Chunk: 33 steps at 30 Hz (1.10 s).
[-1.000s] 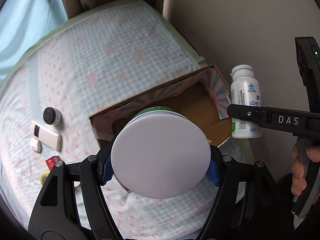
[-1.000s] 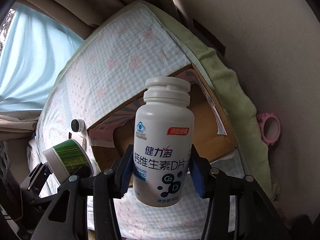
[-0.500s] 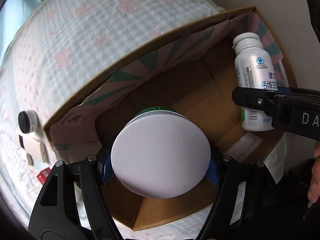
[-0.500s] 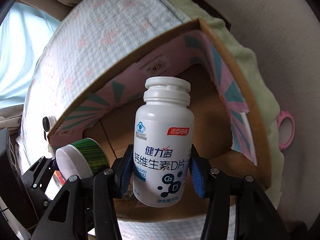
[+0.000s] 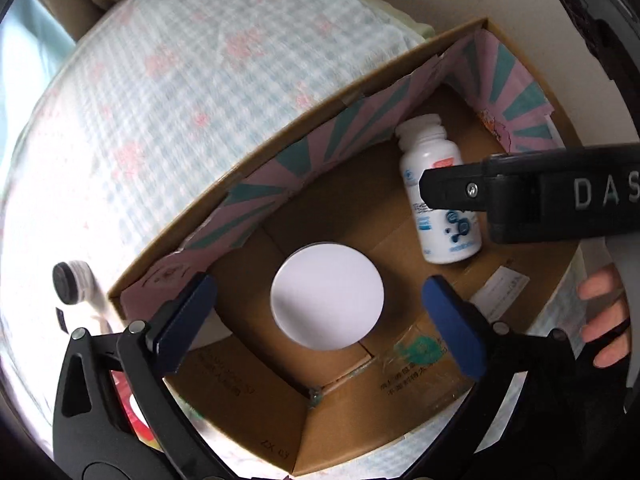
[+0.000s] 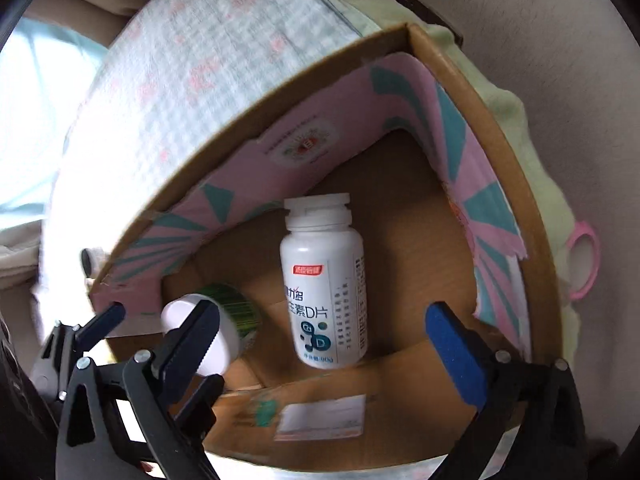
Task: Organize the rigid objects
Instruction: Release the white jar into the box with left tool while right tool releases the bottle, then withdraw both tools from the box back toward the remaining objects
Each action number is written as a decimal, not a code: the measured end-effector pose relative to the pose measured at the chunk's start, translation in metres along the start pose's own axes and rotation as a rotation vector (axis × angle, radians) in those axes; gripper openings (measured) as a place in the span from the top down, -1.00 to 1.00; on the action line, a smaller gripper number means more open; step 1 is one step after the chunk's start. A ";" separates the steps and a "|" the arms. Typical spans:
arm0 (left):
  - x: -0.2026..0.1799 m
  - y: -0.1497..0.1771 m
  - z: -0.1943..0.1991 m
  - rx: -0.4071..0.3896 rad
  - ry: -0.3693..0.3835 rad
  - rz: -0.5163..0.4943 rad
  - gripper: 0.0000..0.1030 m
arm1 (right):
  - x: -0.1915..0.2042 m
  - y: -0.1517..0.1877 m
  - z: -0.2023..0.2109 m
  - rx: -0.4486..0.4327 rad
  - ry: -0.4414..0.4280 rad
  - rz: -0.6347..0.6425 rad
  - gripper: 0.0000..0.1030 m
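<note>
A: From the left, what lies outside the cardboard box [image 5: 256, 412]?

B: A small black-capped jar [image 5: 70, 282] on the checked bed cover [image 5: 168, 92], clear of the box's left wall.

A: And inside?

B: The left tongs [image 5: 320, 300] are opening, blue pads wide apart; the white-lidded tin [image 5: 327, 295] sits between them on the box floor, untouched, with bare cardboard all round it.

A: Further right?

B: The white bottle [image 6: 326, 280] lies flat on the floor, cap near the pink-lined far wall. The right tongs [image 6: 320, 324] are opening too, pads off it. Bare floor runs to the right wall.
</note>
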<state>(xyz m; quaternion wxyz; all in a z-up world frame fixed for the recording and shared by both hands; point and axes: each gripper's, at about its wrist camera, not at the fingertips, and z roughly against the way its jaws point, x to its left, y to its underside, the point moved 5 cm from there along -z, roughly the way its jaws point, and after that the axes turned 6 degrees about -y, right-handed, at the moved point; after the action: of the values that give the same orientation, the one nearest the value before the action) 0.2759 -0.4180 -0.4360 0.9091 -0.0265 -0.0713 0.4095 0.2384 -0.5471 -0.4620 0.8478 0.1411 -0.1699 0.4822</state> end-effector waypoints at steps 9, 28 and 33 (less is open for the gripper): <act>0.014 0.027 0.002 0.065 0.047 0.086 -1.00 | -0.012 0.005 0.003 0.010 -0.061 -0.059 -1.00; 0.041 0.080 0.133 -0.078 0.031 0.198 -1.00 | 0.052 0.040 0.100 -0.088 0.085 0.075 -1.00; 0.065 0.129 0.167 -0.117 -0.023 0.279 -1.00 | 0.091 0.065 0.126 -0.142 0.076 0.193 -1.00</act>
<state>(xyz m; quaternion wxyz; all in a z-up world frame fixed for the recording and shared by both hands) 0.1976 -0.2853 -0.2780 0.8394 -0.0845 -0.1008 0.5273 0.2069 -0.4956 -0.3050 0.8112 0.0453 -0.1839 0.5533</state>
